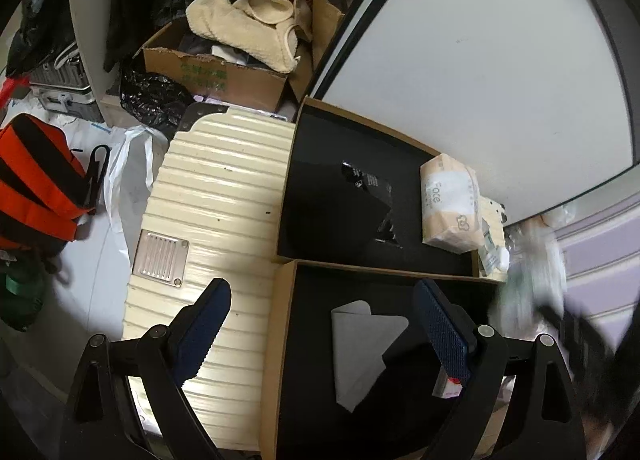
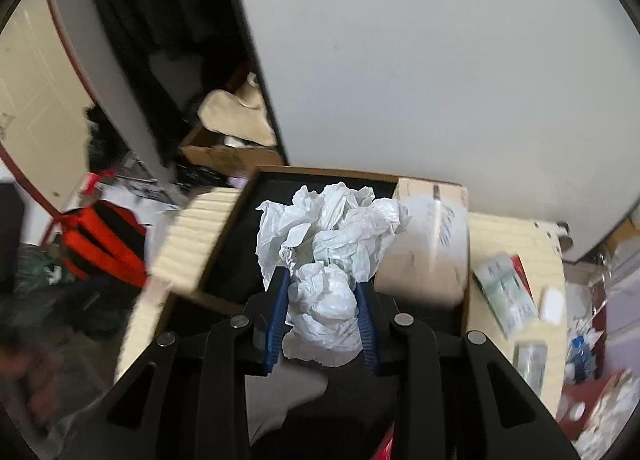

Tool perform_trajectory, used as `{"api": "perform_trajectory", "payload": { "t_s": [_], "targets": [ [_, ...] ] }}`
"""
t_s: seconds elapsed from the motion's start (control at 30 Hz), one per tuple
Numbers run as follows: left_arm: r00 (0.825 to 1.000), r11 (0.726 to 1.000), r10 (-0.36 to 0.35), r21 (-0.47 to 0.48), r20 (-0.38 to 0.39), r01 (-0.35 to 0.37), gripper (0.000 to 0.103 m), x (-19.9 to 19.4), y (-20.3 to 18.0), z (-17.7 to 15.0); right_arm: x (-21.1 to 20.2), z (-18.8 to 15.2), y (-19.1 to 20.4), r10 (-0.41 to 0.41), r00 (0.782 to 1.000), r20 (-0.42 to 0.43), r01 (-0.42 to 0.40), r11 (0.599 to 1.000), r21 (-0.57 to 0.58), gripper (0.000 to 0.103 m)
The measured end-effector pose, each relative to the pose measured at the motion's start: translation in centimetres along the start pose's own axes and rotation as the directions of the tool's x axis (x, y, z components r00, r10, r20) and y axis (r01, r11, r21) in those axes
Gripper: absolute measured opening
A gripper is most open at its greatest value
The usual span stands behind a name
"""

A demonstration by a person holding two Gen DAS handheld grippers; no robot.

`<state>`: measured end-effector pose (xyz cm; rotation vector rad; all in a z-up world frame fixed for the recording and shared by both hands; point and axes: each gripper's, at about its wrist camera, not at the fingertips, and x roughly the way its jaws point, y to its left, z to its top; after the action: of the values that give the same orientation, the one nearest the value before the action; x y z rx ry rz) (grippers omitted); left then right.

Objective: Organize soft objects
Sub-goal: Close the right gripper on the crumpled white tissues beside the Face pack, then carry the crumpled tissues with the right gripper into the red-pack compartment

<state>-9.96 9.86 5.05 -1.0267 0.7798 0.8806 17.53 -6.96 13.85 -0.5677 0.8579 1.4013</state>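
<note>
My right gripper is shut on a crumpled white plastic bag, which bulges out above and below the blue pads. The bag hangs over a black-lined cardboard box. My left gripper stands open and holds nothing, above the edge of a near black-lined box that contains a grey cloth. In the far box a tissue pack lies at the right. At the right edge of the left wrist view a blur of white and black shows.
A ribbed cream suitcase lies left of the boxes. Behind it stands a cardboard box with a cream fleece garment. An orange and black bag sits on the floor at left. A white wall panel rises behind.
</note>
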Motion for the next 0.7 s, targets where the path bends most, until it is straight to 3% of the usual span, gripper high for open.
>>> {"api": "perform_trajectory", "payload": {
  "t_s": [0.13, 0.23, 0.3, 0.4, 0.47, 0.57, 0.7],
  "targets": [
    [1.0, 1.0, 0.003, 0.019, 0.006, -0.003, 0.091, -0.1, -0.5, -0.1, -3.6, -5.8, -0.3, 0.026, 0.998, -0.063, -0.023, 0.999, 0.046, 0.028],
    [1.0, 0.999, 0.021, 0.034, 0.014, -0.022, 0.091, -0.1, -0.7, -0.2, -4.2, -9.3, -1.5, -0.011, 0.992, -0.124, 0.024, 0.994, 0.103, 0.028],
    [0.999, 0.998, 0.039, 0.045, 0.021, -0.04, 0.091, 0.1, -0.9, -0.4, -4.7, -10.9, -2.9, -0.029, 0.993, -0.115, 0.048, 0.985, 0.167, 0.028],
    [0.998, 0.996, 0.06, 0.057, 0.023, -0.062, 0.091, 0.4, -1.1, -0.4, -2.5, -10.3, -4.3, -0.061, 0.987, -0.146, 0.093, 0.97, 0.224, 0.028],
    [0.997, 0.995, 0.062, 0.073, 0.035, -0.064, 0.091, 0.4, -1.3, -0.5, -1.7, -9.0, -4.2, -0.044, 0.991, -0.124, 0.069, 0.975, 0.21, 0.028],
    [0.996, 0.992, 0.064, 0.107, 0.066, -0.071, 0.091, 0.4, -1.7, -0.7, -0.6, -7.8, -4.5, -0.1, 0.989, -0.106, 0.116, 0.98, 0.161, 0.029],
    [0.992, 0.985, 0.094, 0.139, 0.085, -0.105, 0.091, 1.0, -2.0, -0.9, 2.1, -9.4, -2.6, -0.103, 0.982, -0.161, 0.125, 0.984, 0.13, 0.029]
  ]
}}
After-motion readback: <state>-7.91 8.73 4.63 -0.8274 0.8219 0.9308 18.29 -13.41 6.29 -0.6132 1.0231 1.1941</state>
